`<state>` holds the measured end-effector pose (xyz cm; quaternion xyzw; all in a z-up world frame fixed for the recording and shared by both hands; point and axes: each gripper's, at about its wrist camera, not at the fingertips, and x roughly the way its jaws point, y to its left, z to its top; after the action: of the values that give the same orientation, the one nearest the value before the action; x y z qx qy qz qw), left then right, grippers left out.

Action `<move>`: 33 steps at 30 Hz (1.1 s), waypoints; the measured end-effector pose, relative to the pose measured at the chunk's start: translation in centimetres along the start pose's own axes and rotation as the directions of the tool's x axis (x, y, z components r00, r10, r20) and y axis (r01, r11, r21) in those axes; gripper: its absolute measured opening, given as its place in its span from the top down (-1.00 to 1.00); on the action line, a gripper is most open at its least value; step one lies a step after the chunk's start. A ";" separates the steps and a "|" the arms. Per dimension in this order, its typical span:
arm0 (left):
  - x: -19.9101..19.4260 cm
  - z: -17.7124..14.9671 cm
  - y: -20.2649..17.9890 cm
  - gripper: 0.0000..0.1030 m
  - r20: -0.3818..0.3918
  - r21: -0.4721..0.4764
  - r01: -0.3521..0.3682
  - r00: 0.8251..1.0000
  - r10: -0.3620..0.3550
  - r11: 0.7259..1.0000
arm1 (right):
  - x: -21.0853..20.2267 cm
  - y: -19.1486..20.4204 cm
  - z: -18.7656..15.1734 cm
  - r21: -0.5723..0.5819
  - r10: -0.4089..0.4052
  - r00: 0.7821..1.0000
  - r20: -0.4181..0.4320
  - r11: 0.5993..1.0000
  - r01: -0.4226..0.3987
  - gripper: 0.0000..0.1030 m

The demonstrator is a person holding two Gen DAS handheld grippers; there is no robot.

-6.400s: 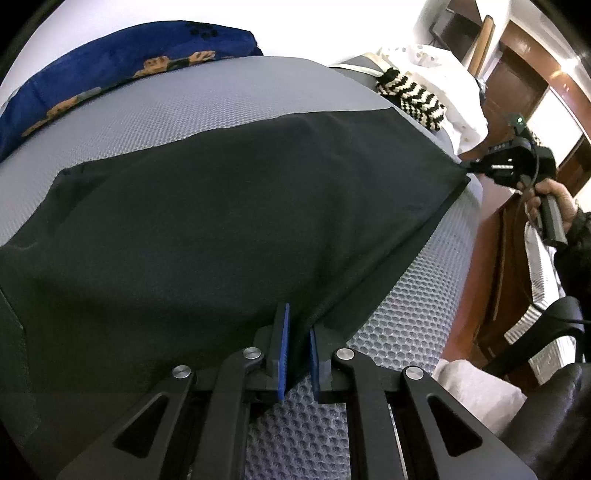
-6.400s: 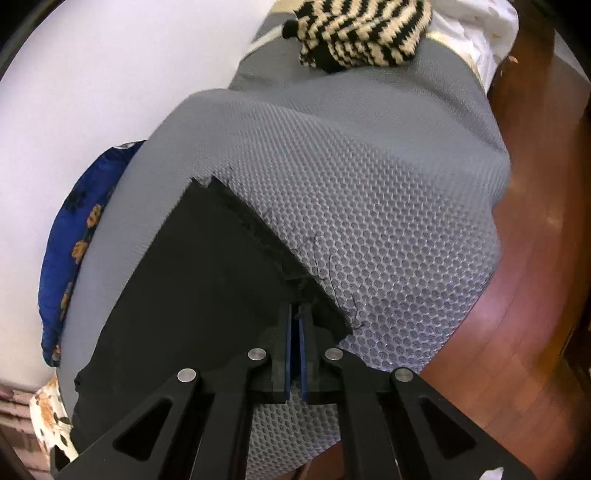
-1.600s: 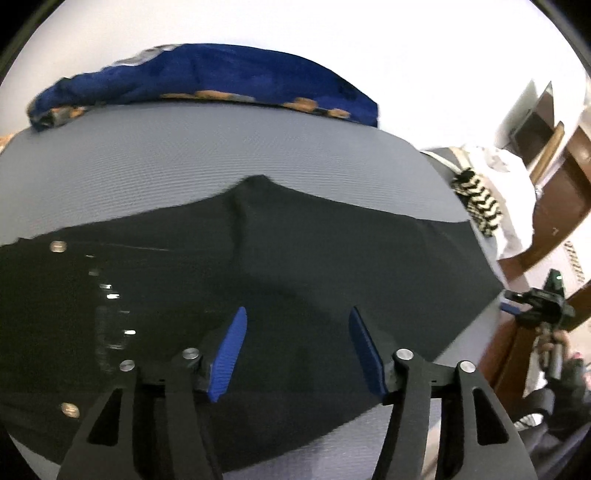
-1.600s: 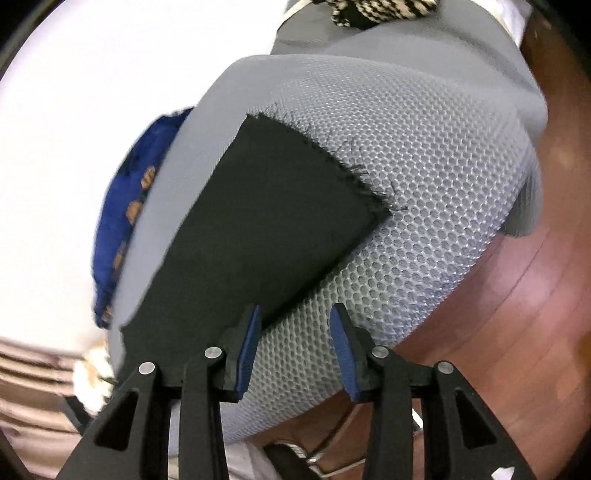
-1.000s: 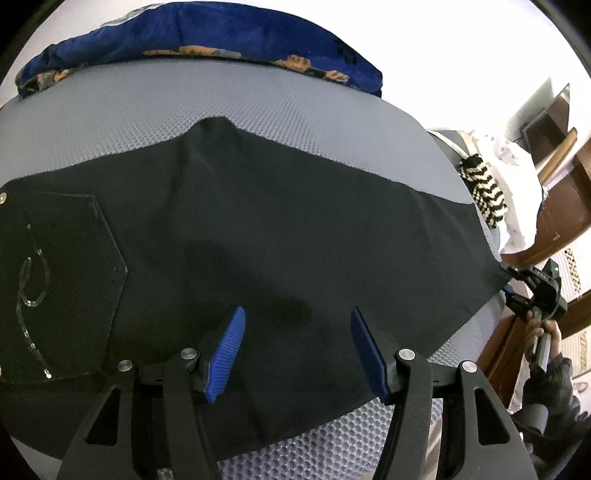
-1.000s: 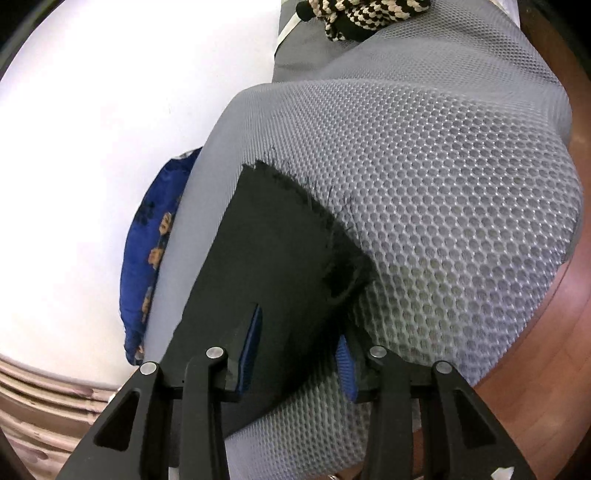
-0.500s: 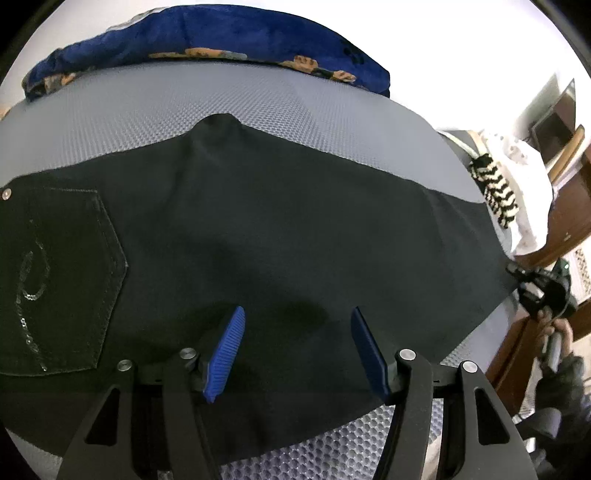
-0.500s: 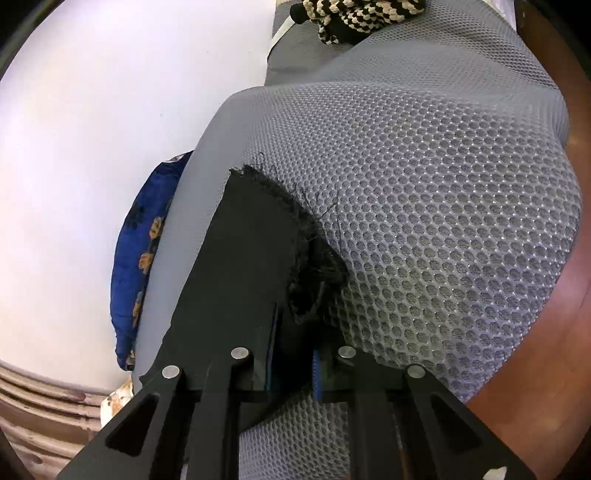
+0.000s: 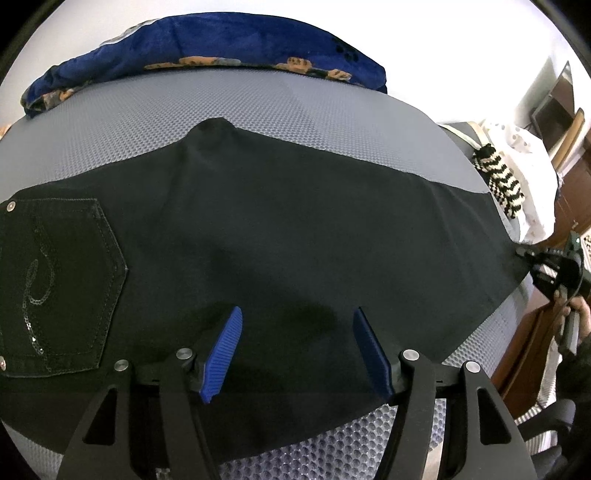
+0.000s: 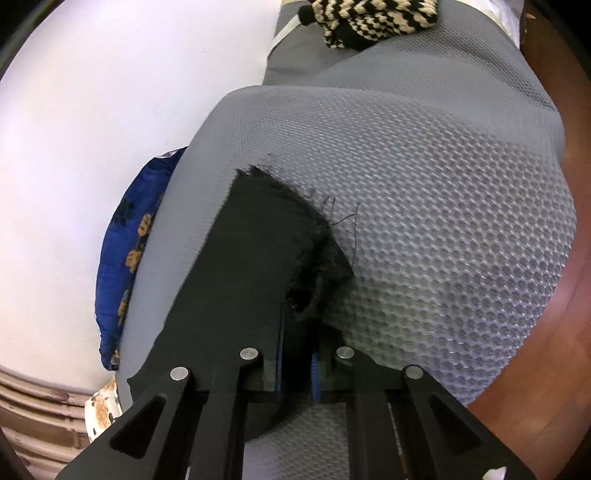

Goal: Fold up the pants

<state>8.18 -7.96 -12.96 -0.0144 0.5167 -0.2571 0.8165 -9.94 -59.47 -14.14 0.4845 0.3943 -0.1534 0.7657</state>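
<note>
Black pants (image 9: 295, 236) are lying flat across the grey mesh bed (image 9: 295, 107), the left gripper (image 9: 295, 350) hovering over them, its jaws opening. Frayed hem (bunched) is sitting clamped in the closing right gripper (image 10: 297, 363).

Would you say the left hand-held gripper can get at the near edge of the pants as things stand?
Probably yes: the left hand-held gripper, its jaws opening, hovers over the pants with nothing in between.

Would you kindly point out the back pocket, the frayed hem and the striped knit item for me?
back pocket (image 9: 62, 284), left wrist view, middle of its stitched panel.
frayed hem (image 10: 314, 254), right wrist view, its ragged edge.
striped knit item (image 10: 373, 18), right wrist view, its zigzag body.
</note>
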 end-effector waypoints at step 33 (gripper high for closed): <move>-8.0 1.6 8.1 -0.24 0.195 -0.251 0.057 0.981 -0.008 0.966 | 12.4 29.5 -14.9 -0.484 0.144 0.879 -0.455 0.788 -0.380 0.84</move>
<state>10.15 2.11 -7.89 -0.1527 0.4637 -0.1992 0.8497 9.43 -30.52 -8.47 0.3103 0.4948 0.1799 0.7915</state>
